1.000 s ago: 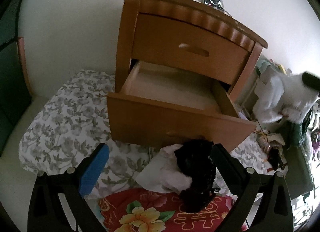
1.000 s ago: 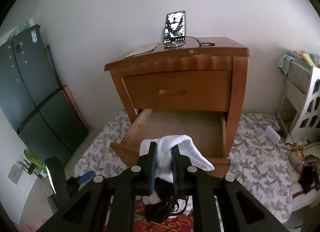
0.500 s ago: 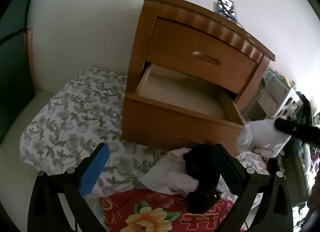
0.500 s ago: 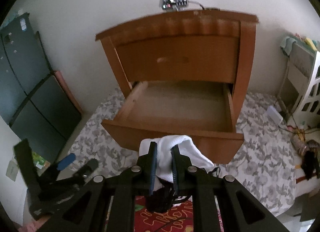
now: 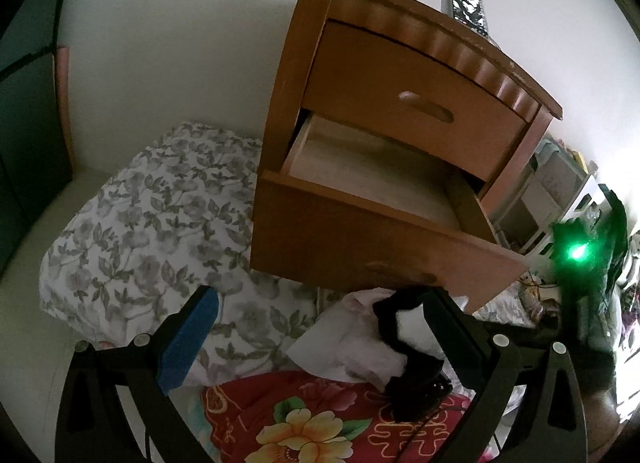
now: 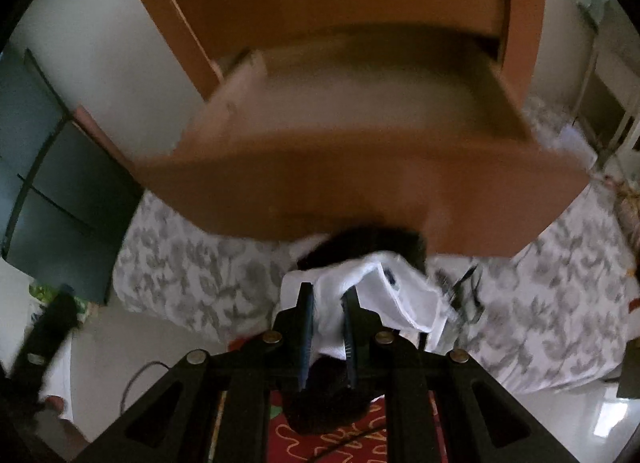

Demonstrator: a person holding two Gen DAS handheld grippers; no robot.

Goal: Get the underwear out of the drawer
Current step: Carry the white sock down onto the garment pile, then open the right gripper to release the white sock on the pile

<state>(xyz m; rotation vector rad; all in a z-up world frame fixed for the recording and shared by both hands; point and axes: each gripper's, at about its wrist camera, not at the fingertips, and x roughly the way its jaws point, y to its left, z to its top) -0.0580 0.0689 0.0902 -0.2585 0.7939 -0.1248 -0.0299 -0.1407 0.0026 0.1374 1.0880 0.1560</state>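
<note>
My right gripper (image 6: 326, 297) is shut on a piece of white underwear (image 6: 384, 291), which hangs in front of the open lower drawer (image 6: 360, 183). Right below it lies a black garment (image 6: 360, 241) on a pile of clothes. In the left wrist view the open drawer (image 5: 376, 231) shows a bare wooden bottom. My left gripper (image 5: 320, 327) stands open low over the same pile, with the black garment (image 5: 404, 347) and a pale pinkish garment (image 5: 348, 343) ahead of its fingers. The right gripper's body (image 5: 576, 259) shows at the right with a green light.
The wooden nightstand (image 5: 400, 75) has its upper drawer shut and a phone (image 5: 468, 7) on top. A grey floral sheet (image 5: 152, 223) covers the floor around it. A red flowered cloth (image 5: 304, 415) lies under the pile. Dark cabinets (image 6: 60, 167) stand at left, white shelving (image 5: 552, 199) at right.
My right gripper has dropped with the white underwear from above the drawer to just in front of its face, over the black garment. The left gripper has hardly moved and stays open.
</note>
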